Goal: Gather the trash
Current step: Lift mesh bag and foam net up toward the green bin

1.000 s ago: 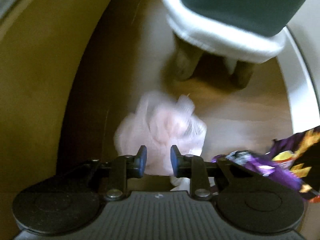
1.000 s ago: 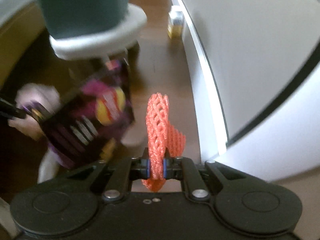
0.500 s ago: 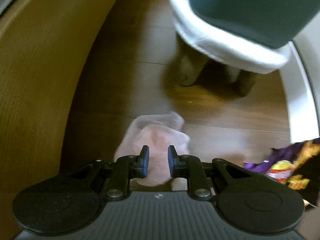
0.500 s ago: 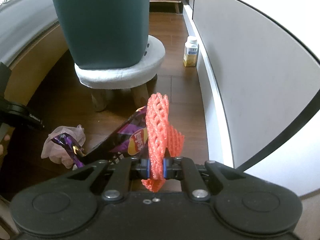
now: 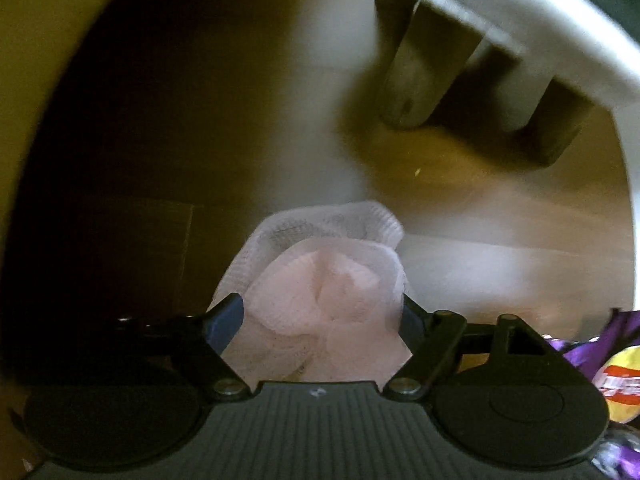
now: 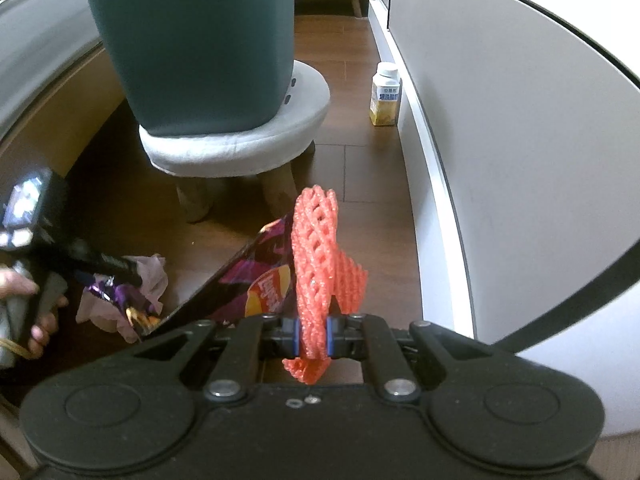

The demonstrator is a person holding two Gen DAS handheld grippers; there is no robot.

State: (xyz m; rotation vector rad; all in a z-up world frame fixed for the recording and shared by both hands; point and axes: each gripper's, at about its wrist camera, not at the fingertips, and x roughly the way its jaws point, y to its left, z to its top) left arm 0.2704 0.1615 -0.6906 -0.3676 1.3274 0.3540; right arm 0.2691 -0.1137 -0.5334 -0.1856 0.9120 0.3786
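My right gripper [image 6: 311, 338] is shut on an orange foam net [image 6: 320, 276], held upright above the wooden floor. My left gripper [image 5: 322, 314] is open wide, its jaws either side of a crumpled pale pink-white wad [image 5: 324, 292] lying on the floor; this wad also shows in the right wrist view [image 6: 150, 276]. A purple chip bag [image 6: 256, 280] lies on the floor between the two grippers, and its edge shows at the right of the left wrist view [image 5: 600, 356]. A small purple wrapper [image 6: 116, 296] lies by the wad.
A dark teal bin [image 6: 196, 44] stands on a round white stool [image 6: 240, 148] with wooden legs [image 5: 420, 72]. A small bottle [image 6: 386, 94] stands by the white wall [image 6: 500, 120]. A wooden panel [image 5: 36, 60] runs along the left.
My left gripper has opened wide and moved down around the pale wad. My right gripper still holds the orange net and has barely moved.
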